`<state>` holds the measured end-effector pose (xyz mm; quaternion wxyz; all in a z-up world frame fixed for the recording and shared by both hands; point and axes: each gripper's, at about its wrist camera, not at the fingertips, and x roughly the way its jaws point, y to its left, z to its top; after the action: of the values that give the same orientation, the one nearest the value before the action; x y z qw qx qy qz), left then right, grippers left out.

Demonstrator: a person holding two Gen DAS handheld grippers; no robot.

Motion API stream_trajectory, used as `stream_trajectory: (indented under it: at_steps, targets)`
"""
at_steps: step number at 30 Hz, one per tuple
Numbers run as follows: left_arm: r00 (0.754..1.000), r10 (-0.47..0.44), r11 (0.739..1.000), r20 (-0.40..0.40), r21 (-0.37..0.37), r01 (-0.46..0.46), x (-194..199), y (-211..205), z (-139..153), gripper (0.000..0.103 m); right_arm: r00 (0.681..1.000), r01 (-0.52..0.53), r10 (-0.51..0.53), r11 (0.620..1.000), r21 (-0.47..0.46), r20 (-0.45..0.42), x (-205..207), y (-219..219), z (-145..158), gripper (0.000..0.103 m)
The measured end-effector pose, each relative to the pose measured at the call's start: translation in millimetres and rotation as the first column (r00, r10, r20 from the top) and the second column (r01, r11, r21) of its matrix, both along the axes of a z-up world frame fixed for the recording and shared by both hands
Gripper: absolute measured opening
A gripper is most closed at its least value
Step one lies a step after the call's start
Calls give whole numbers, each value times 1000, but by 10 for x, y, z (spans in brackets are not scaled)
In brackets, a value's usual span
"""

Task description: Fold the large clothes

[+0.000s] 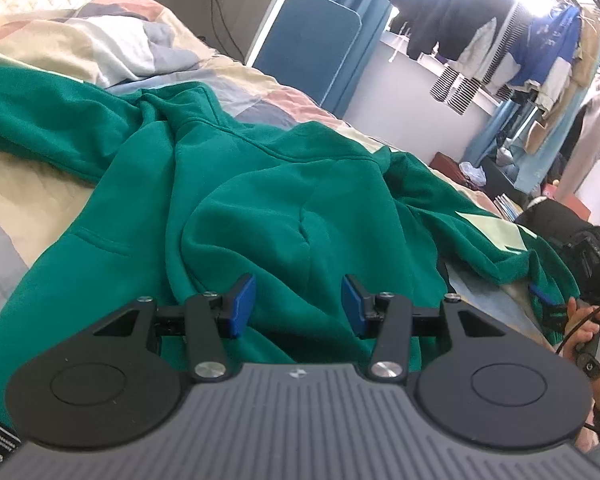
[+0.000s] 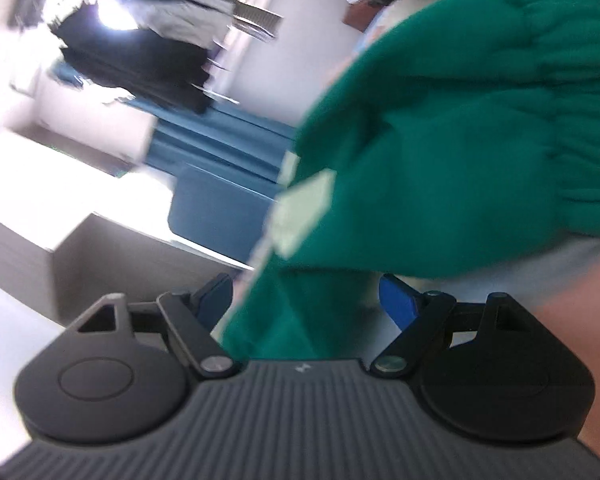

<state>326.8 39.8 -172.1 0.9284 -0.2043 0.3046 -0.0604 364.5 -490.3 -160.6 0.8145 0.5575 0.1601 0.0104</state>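
While the green hoodie is only half laid out, read the scene from the biggest thing down.

Bed: the patchwork quilt (image 1: pixel 112 46) gives you a broad, soft surface to fold on, so the garment lies across it, not hanging.

Hoodie: the green hoodie (image 1: pixel 236 184) sprawls rumpled over the quilt, one sleeve trailing to the far left, the hood bunched in the middle, the other sleeve running off toward the right edge of the bed. It needs flattening, you would judge, before any fold holds.

Sleeve end: in the right wrist view the ribbed cuff (image 2: pixel 572 92) hangs above and ahead of your tool, blurred, with a pale tag (image 2: pixel 304 208) at its edge.

Left gripper: your left gripper (image 1: pixel 298 306) hovers low over the bunched hood fabric, jaws about half spread. Cloth lies between the blue pads (image 1: pixel 242 306), but they do not press it, likely so you can anchor the body there.

Right gripper: your right gripper (image 2: pixel 310 304) has its jaws spread wide. Green cloth passes between them, pinched by neither pad.

Hand: your right hand (image 1: pixel 592 344) shows at the bed's edge, wrapped around the handle.
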Motion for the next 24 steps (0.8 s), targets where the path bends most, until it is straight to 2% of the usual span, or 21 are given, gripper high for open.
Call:
stream_trajectory:
  at_steps: [2,4,6,7,9,13,15,20,24]
  targets:
    - [1000,12,1000,-7,-4,-12,43,4,-25,53,1000,7,-7,1000,12,11,136,28,1,84]
    - [1000,21,1000,-18,-7,-21,89,7,-55,53,999,36,-35,999,15,-35,287,52,-39,84]
    - [999,25,1000,-25,-2,-25,130,-5,-81,53,986,120,-118,993,11,-116,399,49,-93,80]
    - [999,27,1000,-27,2,-27,148,-15,-91,53,976,177,-172,984,32,-132,421,37,-122,83]
    - [999,28,1000,-27,7,-27,175,-30,-102,53,962,257,-250,964,62,-111,437,45,-92,84]
    - [999,28,1000,-27,3,-28,210,-26,-123,53,934,356,-357,932,-65,-9,468,82,226,84]
    - [999,30,1000,-26,-1,-30,216,-24,-131,53,923,385,-383,918,-94,42,482,20,369,84]
    - [999,26,1000,-26,-8,-26,228,-18,-145,53,923,378,-357,912,-162,143,445,-174,715,84]
    - [999,23,1000,-22,-11,-24,223,1,-139,53,936,318,-267,921,-226,231,371,-201,967,84]
